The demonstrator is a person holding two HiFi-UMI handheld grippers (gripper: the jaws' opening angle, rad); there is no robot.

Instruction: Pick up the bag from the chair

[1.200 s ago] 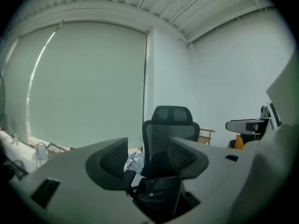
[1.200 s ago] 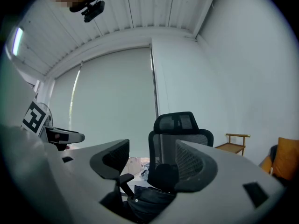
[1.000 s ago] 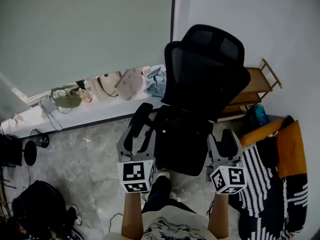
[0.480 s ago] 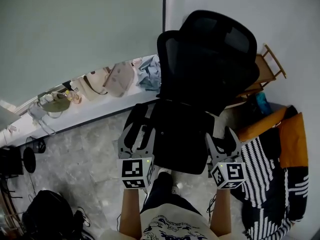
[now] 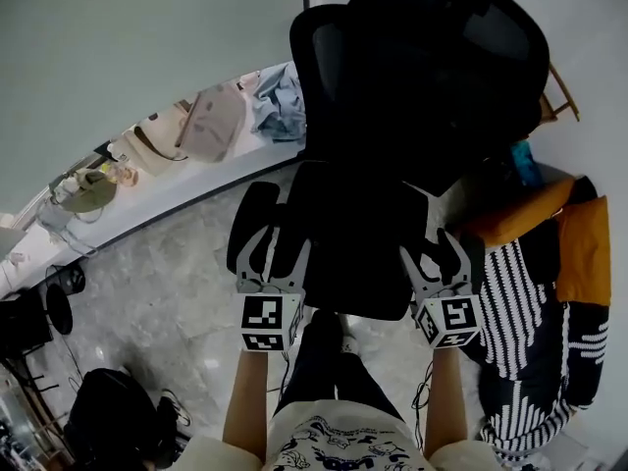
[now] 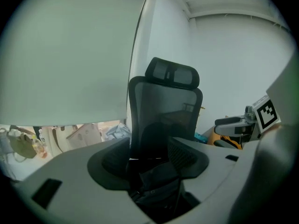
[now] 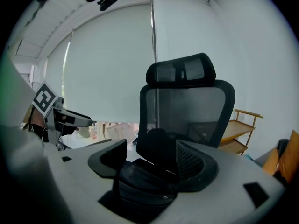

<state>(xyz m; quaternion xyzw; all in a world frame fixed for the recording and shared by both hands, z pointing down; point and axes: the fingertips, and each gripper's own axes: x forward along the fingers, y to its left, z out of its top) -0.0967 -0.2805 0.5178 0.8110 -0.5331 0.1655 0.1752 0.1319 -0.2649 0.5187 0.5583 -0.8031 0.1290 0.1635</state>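
Observation:
A black office chair (image 5: 422,57) faces me. On its seat lies a dark bag (image 6: 156,190), also seen low between the jaws as the bag (image 7: 140,183) in the right gripper view; in the head view it blends into the black seat. My left gripper (image 5: 275,248) is open at the seat's front left corner, jaws spread wide in its own view (image 6: 149,162). My right gripper (image 5: 439,253) is open by the seat's front right; its jaws (image 7: 152,160) have just been opening and press on nothing. Both stop short of the bag.
A beige bag (image 5: 211,121), a green bag (image 5: 86,189) and blue cloth (image 5: 278,111) sit on the window ledge behind the chair. A wooden shelf (image 5: 561,91) and orange and striped fabric (image 5: 549,292) crowd the right. A black backpack (image 5: 108,415) lies on the floor left.
Both grippers have come down and forward to the front of the chair seat. The chair now fills more of the head view.

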